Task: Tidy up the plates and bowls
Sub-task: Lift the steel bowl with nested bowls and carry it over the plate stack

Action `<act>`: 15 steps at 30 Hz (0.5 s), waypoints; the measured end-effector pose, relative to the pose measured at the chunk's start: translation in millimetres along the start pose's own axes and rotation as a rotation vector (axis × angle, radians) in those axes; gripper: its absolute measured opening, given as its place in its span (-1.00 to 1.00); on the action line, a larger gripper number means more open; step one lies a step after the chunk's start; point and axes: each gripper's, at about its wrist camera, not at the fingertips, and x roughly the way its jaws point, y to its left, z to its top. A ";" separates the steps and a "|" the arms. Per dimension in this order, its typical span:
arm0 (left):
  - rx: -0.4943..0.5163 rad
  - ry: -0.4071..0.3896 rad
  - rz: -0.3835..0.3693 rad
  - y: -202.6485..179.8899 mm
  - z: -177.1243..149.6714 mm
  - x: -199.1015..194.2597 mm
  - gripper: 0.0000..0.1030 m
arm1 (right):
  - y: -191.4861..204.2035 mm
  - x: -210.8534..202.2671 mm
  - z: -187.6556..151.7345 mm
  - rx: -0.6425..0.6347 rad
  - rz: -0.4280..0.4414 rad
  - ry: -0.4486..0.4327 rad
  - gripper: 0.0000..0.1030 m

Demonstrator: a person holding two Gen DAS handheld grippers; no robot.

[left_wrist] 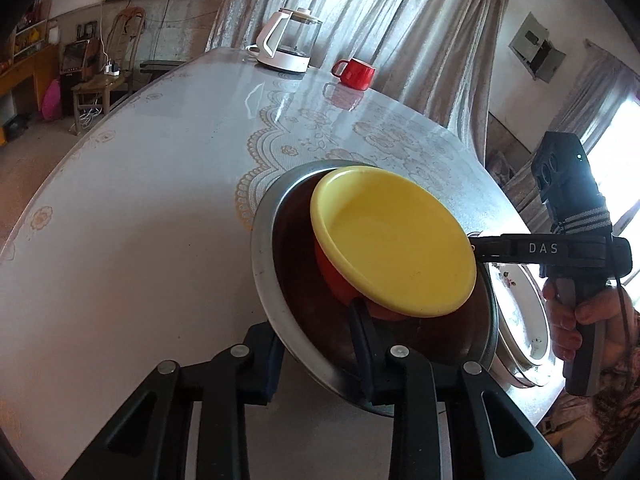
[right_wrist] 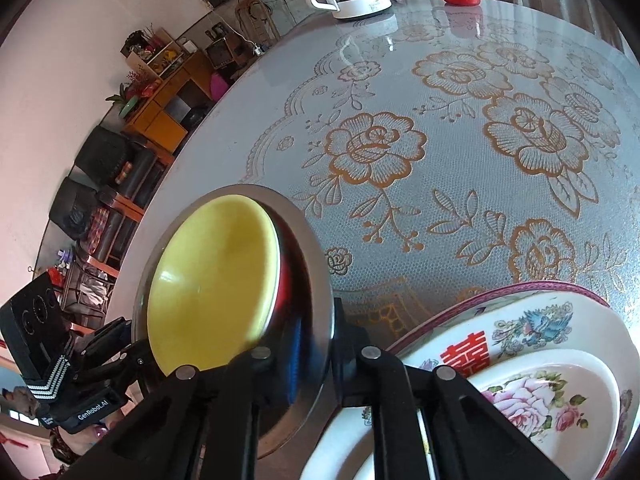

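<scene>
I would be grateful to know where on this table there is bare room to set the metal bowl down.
The table is bare across its broad stretch left of the metal bowl, out to the table edge, and between the bowl and the kettle and red mug. It is crowded right of the bowl, where the flowered plates are stacked.

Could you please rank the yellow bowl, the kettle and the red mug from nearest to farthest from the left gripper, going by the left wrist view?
1. Yellow bowl: just beyond the left gripper, inside the steel bowl whose rim the jaws grip.
2. Red mug: far across the table, right of the kettle.
3. Kettle: at the table's far edge, slightly beyond the mug.
</scene>
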 end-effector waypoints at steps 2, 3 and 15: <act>-0.001 -0.007 0.012 0.7 -0.6 -1.6 -0.44 | 2.0 -1.6 -0.3 -0.007 0.007 -0.011 -0.78; 0.008 -0.012 0.025 -0.5 -0.9 -2.5 -0.45 | 2.6 -2.1 -1.1 -0.009 0.011 -0.014 -0.78; 0.032 -0.055 0.057 -7.0 1.5 -17.8 -0.45 | 3.1 -3.3 -13.9 0.012 0.056 -0.038 -0.78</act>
